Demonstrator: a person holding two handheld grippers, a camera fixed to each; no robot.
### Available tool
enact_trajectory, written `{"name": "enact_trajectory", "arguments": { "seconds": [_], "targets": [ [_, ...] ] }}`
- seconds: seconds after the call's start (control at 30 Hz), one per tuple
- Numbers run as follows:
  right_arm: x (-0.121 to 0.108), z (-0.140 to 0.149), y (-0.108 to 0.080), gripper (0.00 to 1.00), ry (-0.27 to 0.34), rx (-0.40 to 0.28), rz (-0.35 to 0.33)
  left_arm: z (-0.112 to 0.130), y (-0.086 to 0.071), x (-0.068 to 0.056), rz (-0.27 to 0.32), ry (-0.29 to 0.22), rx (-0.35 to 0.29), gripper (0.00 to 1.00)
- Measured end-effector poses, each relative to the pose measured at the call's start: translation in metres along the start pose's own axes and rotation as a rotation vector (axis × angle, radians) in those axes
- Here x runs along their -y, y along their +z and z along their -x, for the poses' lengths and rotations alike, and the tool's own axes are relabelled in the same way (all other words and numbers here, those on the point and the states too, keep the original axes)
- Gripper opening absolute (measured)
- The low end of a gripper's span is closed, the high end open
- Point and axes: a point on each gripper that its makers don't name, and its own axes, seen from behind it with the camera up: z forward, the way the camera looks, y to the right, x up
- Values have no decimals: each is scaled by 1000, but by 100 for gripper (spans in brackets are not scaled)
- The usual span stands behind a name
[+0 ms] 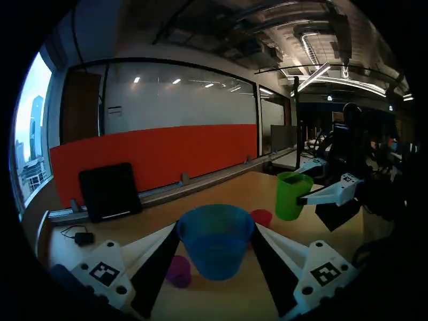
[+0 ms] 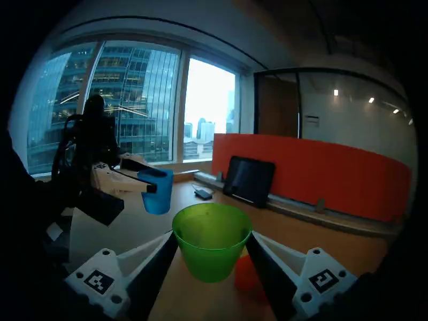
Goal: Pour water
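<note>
Office towers are filling a wall of windows [image 2: 134, 107] in the right gripper view, while the left gripper view is taking in a glass-walled room [image 1: 176, 96] under strip lights. An orange partition [image 1: 160, 152] is running along the back of the wooden desk [image 1: 224, 187], and a dark tablet [image 1: 109, 191] is leaning against it.

The left gripper [image 1: 216, 231] is clasping a blue cup [image 1: 216, 251] between both fingers and holding it upright above the desk. The cup's lower part is looking darker, though it cannot be told whether that is water. The right gripper [image 2: 212, 238] is likewise squeezing a green cup [image 2: 211, 251] from both sides, upright and raised. Each camera is also catching the other gripper farther off with its cup, and the two cups are hanging well apart.

A red cup [image 1: 261, 217] is standing on the desk between them, just beside the green cup in the right gripper view. In the left gripper view a purple cup [image 1: 179, 271] is sitting on the desk below the blue one, partly behind a finger, and a small black device [image 1: 83, 238] with a cable is lying near the tablet.

Black-and-white square markers [image 1: 104, 273] are showing on the fingers. A white notice [image 1: 114, 111] on the glass is too small to read.
</note>
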Motion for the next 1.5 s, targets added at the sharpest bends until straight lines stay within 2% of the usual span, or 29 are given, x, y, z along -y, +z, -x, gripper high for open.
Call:
{"name": "enact_trajectory", "arguments": {
  "seconds": [0.27, 0.67, 1.07, 1.33, 1.5],
  "targets": [
    [1, -21, -1, 91, -8, -59, 9, -4, -6, 1, -7, -2, -28, 88],
    [5, -25, 4, 91, -14, -60, -8, -10, -6, 3, -10, 7, -55, 88],
    [8, -26, 8, 91, -21, -59, -29, -21, -5, 7, -35, 64, -75, 88],
    [12, -26, 11, 91, -18, -66, -44, -31, 1, 6, -43, 87, -79, 88],
    [15, -26, 13, 90, -21, -68, -57, -39, 2, 3, -45, 123, -85, 88]
  ]
}}
